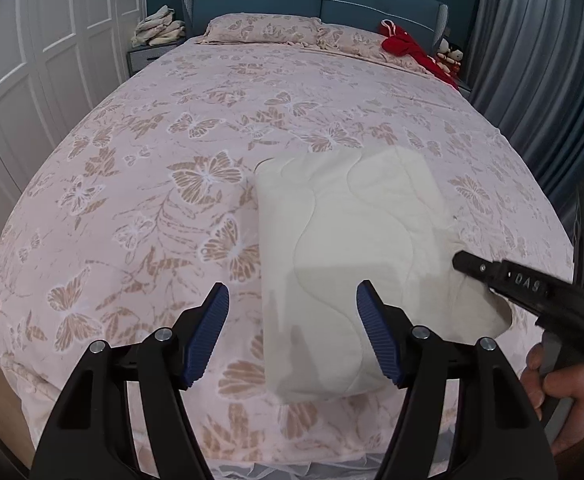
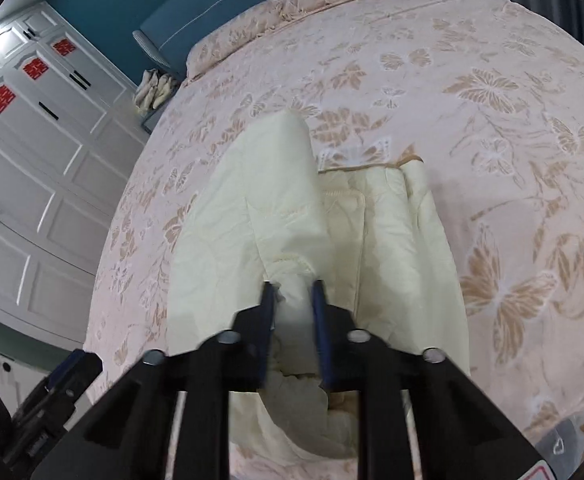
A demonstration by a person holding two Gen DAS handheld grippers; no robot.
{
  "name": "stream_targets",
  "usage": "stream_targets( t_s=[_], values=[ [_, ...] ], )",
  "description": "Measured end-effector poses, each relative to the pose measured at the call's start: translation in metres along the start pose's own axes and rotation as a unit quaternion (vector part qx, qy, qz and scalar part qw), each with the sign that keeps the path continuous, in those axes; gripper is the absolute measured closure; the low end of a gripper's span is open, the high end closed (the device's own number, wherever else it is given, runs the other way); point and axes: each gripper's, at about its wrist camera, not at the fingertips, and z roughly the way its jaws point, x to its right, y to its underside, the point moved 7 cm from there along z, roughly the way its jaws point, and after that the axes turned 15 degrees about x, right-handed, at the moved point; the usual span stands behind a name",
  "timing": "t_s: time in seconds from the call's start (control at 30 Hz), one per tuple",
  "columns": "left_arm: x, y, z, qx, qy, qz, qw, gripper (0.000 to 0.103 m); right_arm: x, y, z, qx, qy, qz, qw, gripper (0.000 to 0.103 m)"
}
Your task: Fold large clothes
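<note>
A soft cream quilted garment [image 1: 355, 248] lies folded on the pink butterfly bed cover [image 1: 152, 168]. The left gripper [image 1: 293, 332] hangs over its near edge with its blue fingers [image 1: 208, 332] spread wide apart. The right gripper [image 1: 461, 261] pinches the garment's right corner.

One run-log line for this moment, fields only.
left hand-held gripper: open, empty | right hand-held gripper: shut on cream quilted garment edge | garment: partly folded on butterfly-print bedspread
</note>
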Motion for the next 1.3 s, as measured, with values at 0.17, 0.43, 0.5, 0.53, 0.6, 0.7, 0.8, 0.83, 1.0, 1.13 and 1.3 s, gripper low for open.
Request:
stream_targets(
  t_s=[0.17, 0.43, 0.5, 0.53, 0.6, 0.7, 0.8, 0.83, 1.0, 1.13, 1.3],
  values=[
    [0.02, 0.0, 0.008, -0.005, 0.017, 0.009, 0.9998, 0.043, 0.015, -0.007, -0.04, 0.052, 0.015, -0.02, 0.998, 0.095],
    [0.075, 0.029, 0.043, -0.045, 0.035, 0.045, 0.9974, 0.045, 0.083, 0.027, -0.034, 0.033, 0.097, -0.029, 0.994, 0.097],
    [0.081, 0.038, 0.053, -0.058, 0.031, 0.051, 0.9965, 0.046, 0.092, 0.034, -0.029, 0.027, 0.103, -0.024, 0.994, 0.097],
    [0.081, 0.042, 0.057, -0.063, 0.031, 0.051, 0.9962, 0.046, 0.097, 0.038, -0.025, 0.023, 0.106, -0.02, 0.994, 0.097],
    [0.084, 0.05, 0.062, -0.067, 0.023, 0.059, 0.9958, 0.046, 0.102, 0.045, -0.02, 0.016, 0.107, -0.014, 0.994, 0.097],
    [0.086, 0.058, 0.068, -0.07, 0.016, 0.072, 0.9948, 0.046, 0.107, 0.053, -0.011, 0.007, 0.111, -0.014, 0.994, 0.097],
    [0.086, 0.064, 0.076, -0.076, 0.01, 0.075, 0.9942, 0.045, 0.11, 0.058, -0.001, -0.001, 0.114, -0.01, 0.993, 0.096],
    [0.086, 0.066, 0.078, -0.077, 0.009, 0.077, 0.994, 0.045, 0.111, 0.059, 0.002, -0.004, 0.114, -0.007, 0.993, 0.096],
    [0.086, 0.074, 0.089, -0.08, 0.0, 0.084, 0.9932, 0.044, 0.116, 0.062, 0.013, -0.018, 0.112, 0.004, 0.994, 0.095],
    [0.086, 0.077, 0.095, -0.08, -0.006, 0.088, 0.9929, 0.043, 0.117, 0.063, 0.02, -0.026, 0.113, 0.003, 0.993, 0.095],
    [0.087, 0.079, 0.101, -0.08, -0.011, 0.094, 0.9923, 0.043, 0.118, 0.063, 0.027, -0.033, 0.113, 0.003, 0.993, 0.095]
  ],
)
